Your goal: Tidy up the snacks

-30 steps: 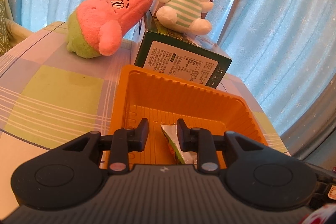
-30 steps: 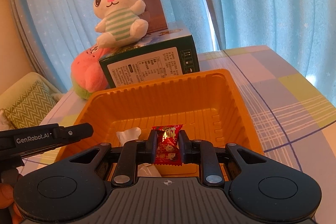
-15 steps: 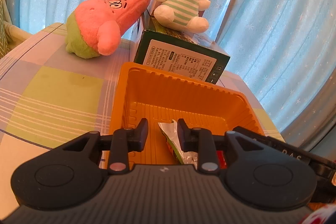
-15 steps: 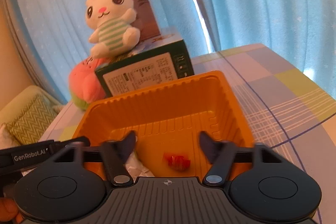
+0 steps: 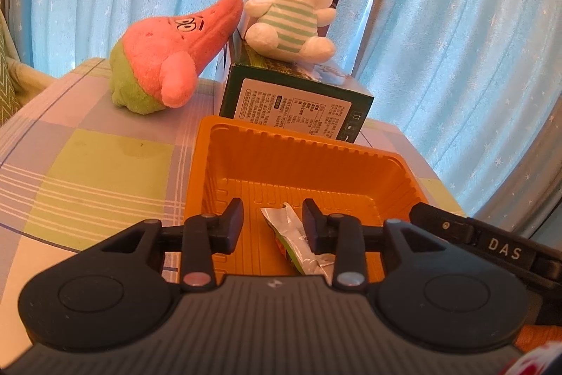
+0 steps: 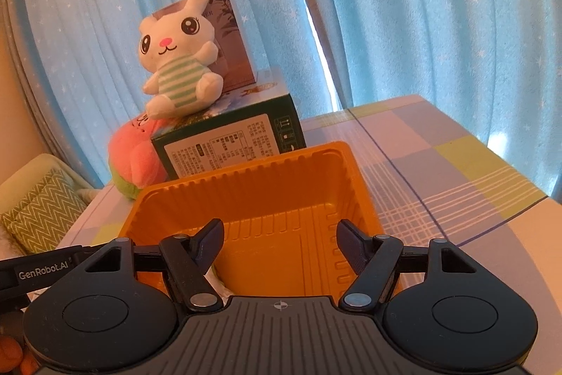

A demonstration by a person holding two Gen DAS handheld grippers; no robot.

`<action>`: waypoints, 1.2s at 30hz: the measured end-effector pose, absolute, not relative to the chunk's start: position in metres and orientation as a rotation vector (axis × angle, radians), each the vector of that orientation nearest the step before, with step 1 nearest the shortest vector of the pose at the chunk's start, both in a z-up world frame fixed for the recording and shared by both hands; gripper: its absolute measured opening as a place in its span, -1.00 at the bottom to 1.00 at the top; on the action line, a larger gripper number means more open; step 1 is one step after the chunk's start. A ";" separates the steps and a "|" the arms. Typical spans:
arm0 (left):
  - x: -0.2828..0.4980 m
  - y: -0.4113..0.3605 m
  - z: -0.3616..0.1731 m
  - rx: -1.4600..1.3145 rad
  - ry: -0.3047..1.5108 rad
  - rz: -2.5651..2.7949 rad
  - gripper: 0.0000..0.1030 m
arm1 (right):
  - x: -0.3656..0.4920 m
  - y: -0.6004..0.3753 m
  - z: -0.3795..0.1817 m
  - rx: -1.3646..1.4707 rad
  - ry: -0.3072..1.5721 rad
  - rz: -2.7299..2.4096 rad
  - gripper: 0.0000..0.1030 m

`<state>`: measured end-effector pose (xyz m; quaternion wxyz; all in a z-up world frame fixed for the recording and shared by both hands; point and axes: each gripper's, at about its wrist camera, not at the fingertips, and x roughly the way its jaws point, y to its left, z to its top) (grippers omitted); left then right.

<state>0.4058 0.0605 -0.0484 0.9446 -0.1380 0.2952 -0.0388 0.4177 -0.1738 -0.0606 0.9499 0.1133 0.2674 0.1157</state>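
1. Two grippers work over one orange tray [image 5: 309, 160], each seen from its own wrist camera.
2. The left gripper [image 5: 272, 220] hangs above the tray's near end. Its jaws have just been opening and now stand a modest way apart. One silver-and-green snack wrapper [image 5: 293, 236] lies between them, close against the right finger [image 5: 312, 227]; whether that pad still presses on it cannot be told, and the left finger stands clear of it.
3. The right gripper [image 6: 281, 243] has its jaws spread wide, after opening within the last second, with nothing between them. Only the tray's ribbed orange floor shows in the gap.
4. In the right wrist view, a bit of white wrapper [image 6: 214, 283] peeks out beside the left finger, low in the tray. A red snack cannot be seen in this view.
5. The tray rests on one table [image 5: 91, 171] covered by a checked cloth of yellow, lilac and white.
6. Just beyond the tray's far rim stands one dark green box [image 5: 295, 101] with a white printed label facing the cameras.
7. One white plush bunny [image 5: 291, 6] in a green striped shirt sits on that box, with one brown carton [image 6: 232, 48] upright behind it.
8. One pink and green plush star [image 5: 168, 62] leans against the box.
9. Pale blue star-dotted curtains [image 6: 421, 6] close off the back.
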 end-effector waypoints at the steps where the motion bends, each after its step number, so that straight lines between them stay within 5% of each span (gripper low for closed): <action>1: 0.404 0.059 -0.046 -0.279 0.598 -0.080 -0.34 | 0.413 -0.174 -0.058 0.220 0.534 0.231 0.38; 25: 0.233 0.043 -0.013 -0.257 0.596 -0.067 0.39 | 0.233 -0.209 -0.040 0.197 0.566 0.167 0.38; 36: 0.143 0.033 -0.012 -0.201 0.632 -0.044 0.50 | 0.136 -0.229 -0.046 0.233 0.626 0.119 0.38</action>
